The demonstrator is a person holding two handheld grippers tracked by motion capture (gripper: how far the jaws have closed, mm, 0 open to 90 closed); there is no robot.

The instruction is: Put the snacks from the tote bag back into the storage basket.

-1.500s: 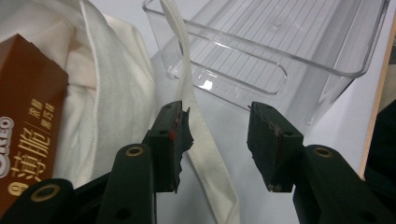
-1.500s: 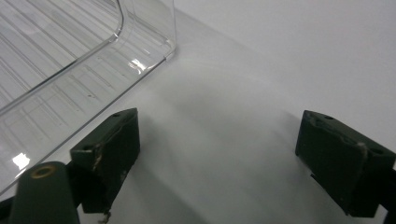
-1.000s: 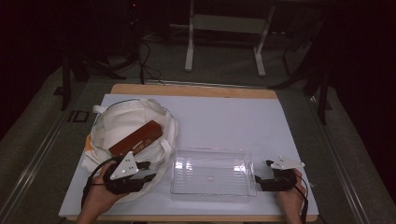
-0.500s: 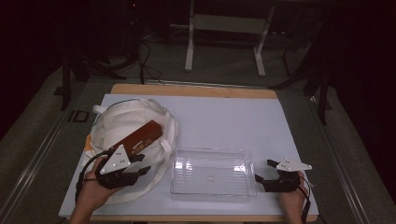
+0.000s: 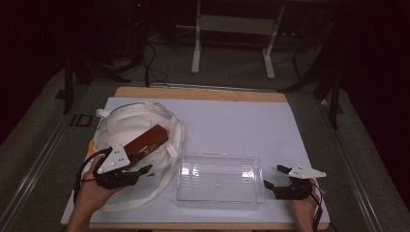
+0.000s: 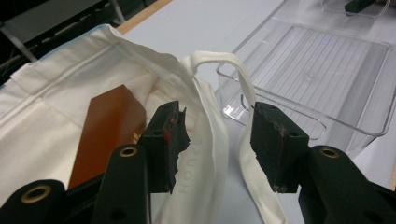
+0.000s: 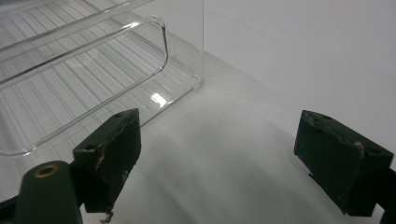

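Note:
A white cloth bag (image 5: 126, 124) lies at the left of the table with a long brown box (image 5: 146, 141) sticking out of its mouth. My left gripper (image 5: 144, 163) hovers at the bag's near rim. Its jaws have just been opening and stand apart. In the left gripper view (image 6: 217, 133) the bag's rim and a strap (image 6: 243, 88) lie loose between them, with no pad pressing, and the brown box (image 6: 105, 126) sits just beyond. A clear plastic tray (image 5: 217, 155) stands in the middle. My right gripper (image 5: 274, 176) rests open beside its right end, nothing between its jaws (image 7: 229, 154).
A white mat (image 5: 241, 125) covers the wooden table (image 5: 203, 93). White stand legs (image 5: 196, 53) rise from the dark floor behind. The tray's corner (image 7: 163, 51) is close to the right gripper's left jaw. Bare mat lies behind the tray.
The left gripper has drawn back to the left along the bag's rim and lifted a little, and its jaws have parted. The right gripper has kept still.

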